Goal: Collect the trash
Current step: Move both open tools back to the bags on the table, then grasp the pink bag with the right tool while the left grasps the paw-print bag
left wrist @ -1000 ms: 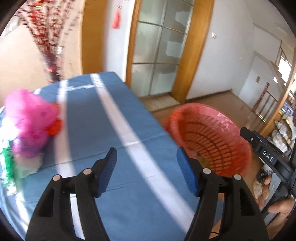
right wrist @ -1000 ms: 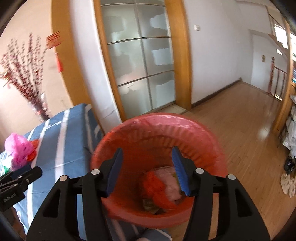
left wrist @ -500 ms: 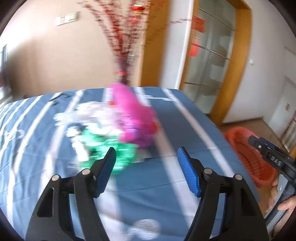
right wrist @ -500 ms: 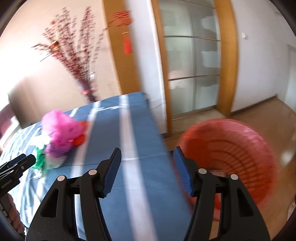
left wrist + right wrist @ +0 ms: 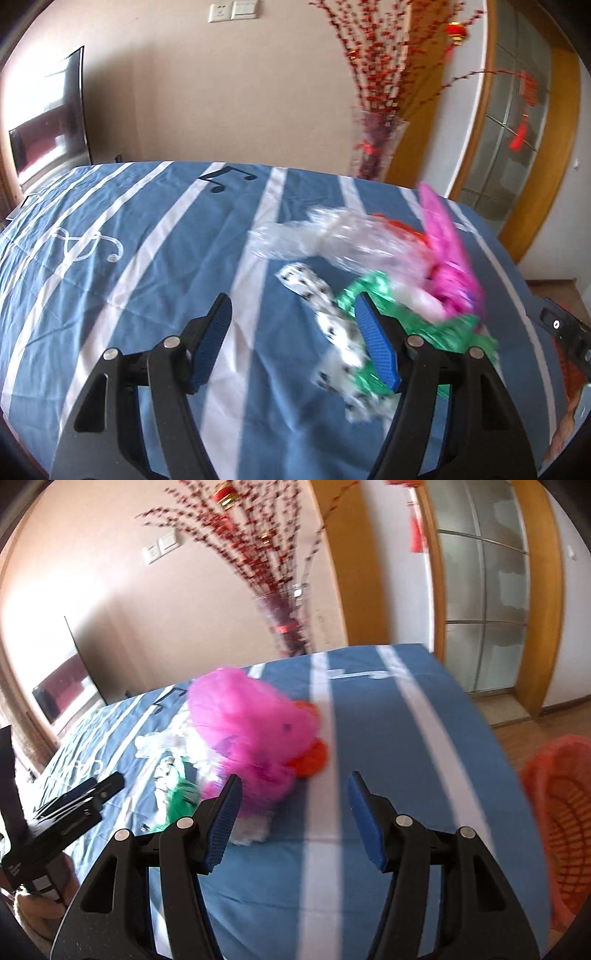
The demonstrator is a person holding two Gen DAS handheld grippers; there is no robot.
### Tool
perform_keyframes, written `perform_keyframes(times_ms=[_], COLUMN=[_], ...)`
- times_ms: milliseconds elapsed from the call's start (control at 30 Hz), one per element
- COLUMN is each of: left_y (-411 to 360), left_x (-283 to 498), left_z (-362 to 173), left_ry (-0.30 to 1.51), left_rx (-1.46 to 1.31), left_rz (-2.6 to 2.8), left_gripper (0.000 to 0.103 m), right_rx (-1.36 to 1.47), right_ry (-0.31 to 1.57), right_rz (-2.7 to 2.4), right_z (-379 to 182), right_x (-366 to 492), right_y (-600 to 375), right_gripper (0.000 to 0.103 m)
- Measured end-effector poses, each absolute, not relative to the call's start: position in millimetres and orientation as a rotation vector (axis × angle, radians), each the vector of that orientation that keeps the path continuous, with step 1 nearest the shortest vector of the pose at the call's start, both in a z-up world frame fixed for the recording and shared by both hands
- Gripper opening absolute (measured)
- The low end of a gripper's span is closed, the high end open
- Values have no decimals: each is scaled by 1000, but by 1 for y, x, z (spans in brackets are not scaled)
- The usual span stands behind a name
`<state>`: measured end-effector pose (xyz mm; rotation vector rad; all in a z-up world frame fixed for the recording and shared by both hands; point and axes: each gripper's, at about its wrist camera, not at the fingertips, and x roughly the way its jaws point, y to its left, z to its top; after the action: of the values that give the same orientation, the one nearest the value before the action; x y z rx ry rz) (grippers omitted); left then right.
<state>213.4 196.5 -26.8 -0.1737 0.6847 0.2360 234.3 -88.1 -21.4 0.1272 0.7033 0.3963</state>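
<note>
A heap of trash lies on the blue striped tablecloth (image 5: 147, 258): a pink plastic bag (image 5: 447, 258) (image 5: 251, 723), clear film (image 5: 332, 236), a green wrapper (image 5: 417, 321), a white wrapper with black spots (image 5: 332, 321) and a red-orange scrap (image 5: 310, 753). My left gripper (image 5: 293, 339) is open and empty, just short of the spotted wrapper. My right gripper (image 5: 293, 816) is open and empty, in front of the pink bag. A red mesh basket (image 5: 561, 812) sits off the table's right edge.
A glass vase of red-berried branches (image 5: 373, 147) stands behind the table's far edge. A dark TV (image 5: 48, 118) hangs on the left wall. A wood-framed glass door (image 5: 487, 590) and wooden floor lie to the right.
Both grippers have swung left, away from the red basket and toward the trash heap. The left one has closed in on the spotted and green wrappers. Both have stayed open.
</note>
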Motion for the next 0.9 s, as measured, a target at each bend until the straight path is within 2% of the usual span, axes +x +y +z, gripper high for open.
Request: perform_keyframes(times_ms=[333, 400, 467, 500, 533, 800, 900], left_y=[208, 206, 203, 201, 198, 182, 181], left_x=[227, 227, 227, 227, 226, 225, 226], left_z=[-38, -40, -41, -41, -42, -44, -49], left_ry=[709, 710, 714, 718, 721, 738, 765], left_rx=[-202, -205, -207, -209, -211, -199, -202], left_rz=[207, 196, 180, 169, 161, 129, 133], left_gripper=[68, 68, 68, 68, 68, 67, 61], right_rx=[43, 35, 28, 28, 35, 89, 99], right_ry=[775, 797, 805, 807, 809, 758, 742], right_rz=[403, 390, 379, 374, 372, 297, 269], right_z=[-41, -48, -52, -53, -53, -43, -40], right_x=[263, 266, 265, 265, 265, 249, 245], right_y=[-34, -34, -37, -40, -45, -96, -113], right_gripper=[58, 50, 35, 33, 25, 22, 22])
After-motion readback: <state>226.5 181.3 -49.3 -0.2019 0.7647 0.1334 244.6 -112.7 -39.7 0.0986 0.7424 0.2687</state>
